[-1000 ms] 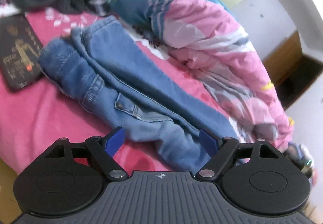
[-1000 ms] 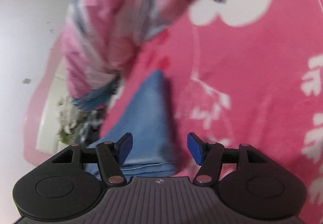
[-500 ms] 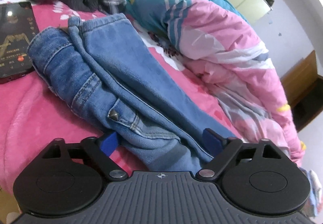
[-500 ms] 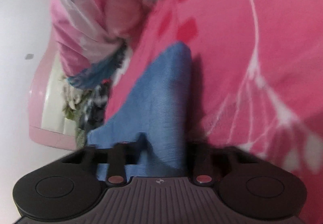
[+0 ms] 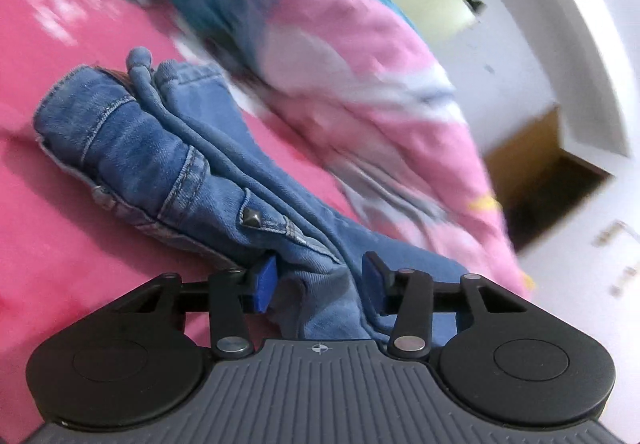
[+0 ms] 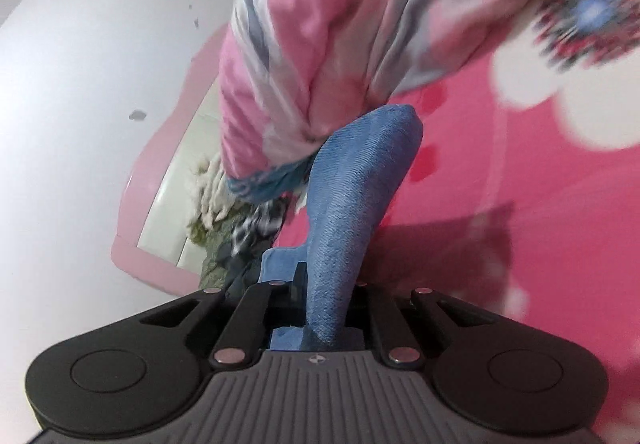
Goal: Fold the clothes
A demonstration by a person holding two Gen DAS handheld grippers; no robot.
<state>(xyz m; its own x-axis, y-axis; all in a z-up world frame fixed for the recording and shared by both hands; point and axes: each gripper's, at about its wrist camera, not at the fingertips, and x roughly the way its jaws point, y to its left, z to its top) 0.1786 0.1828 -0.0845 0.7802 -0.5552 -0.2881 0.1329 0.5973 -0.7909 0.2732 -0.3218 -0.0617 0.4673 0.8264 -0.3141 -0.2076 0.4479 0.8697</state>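
The left gripper has just been closing; its blue pads now bracket a bunched fold of the blue denim jeans and press into it from both sides, where a second ago they stood wide with the cloth lying loose between them. The right gripper has likewise just been closing and is now clamped nearly shut on a narrow ridge of the jeans' leg, which rises off the bedding from its jaws; a second ago the leg lay flat. The jeans lie lengthwise on the pink floral bedsheet, waistband at the far end. Both grippers point slightly downward. A rumpled pink, white and teal quilt lies just beside the jeans. Background detail is blurred.
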